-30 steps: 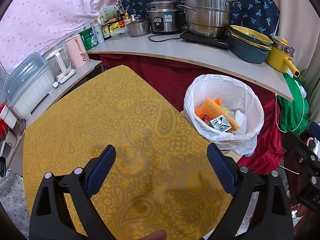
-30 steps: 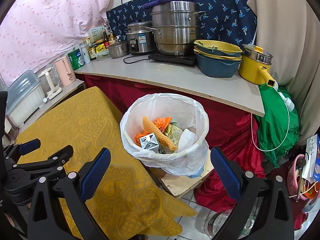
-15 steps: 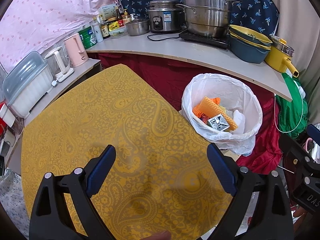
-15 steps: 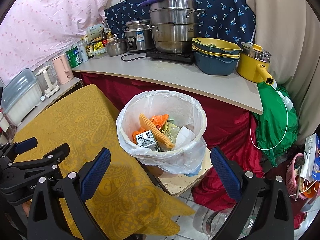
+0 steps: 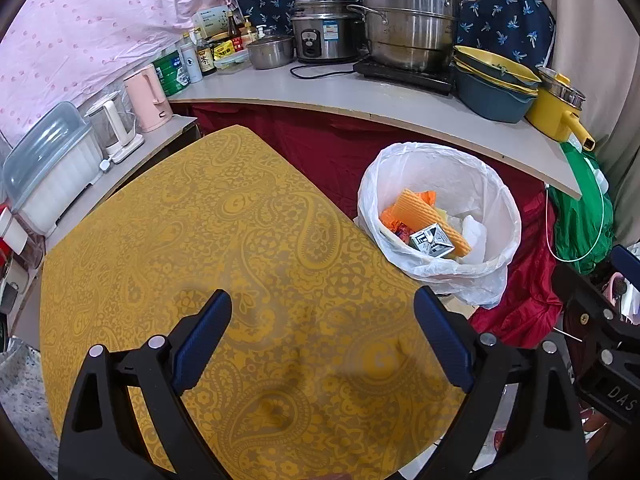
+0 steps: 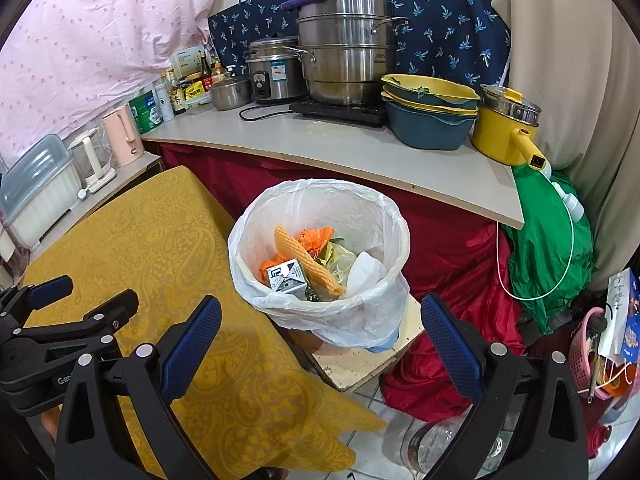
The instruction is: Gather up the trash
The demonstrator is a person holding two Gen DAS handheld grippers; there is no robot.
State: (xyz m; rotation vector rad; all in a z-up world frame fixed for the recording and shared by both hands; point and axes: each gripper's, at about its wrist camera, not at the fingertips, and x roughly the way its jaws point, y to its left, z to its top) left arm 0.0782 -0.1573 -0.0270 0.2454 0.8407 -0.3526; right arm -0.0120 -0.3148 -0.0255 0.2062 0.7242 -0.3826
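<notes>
Showing "ASD", the steamer pot point(image 6: 346, 48) stands behind the trash bin point(image 6: 320, 208).

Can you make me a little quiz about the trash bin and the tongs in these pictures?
1. True or false: the left tongs and right tongs both hold trash.
2. What lines the trash bin? A) white plastic bag B) newspaper C) nothing
3. Fill in: the gray-and-white carton lies ___ the bin.

Key: 1. False, both are open and hold nothing. 2. A. 3. Inside, beside an orange wrapper.
</notes>
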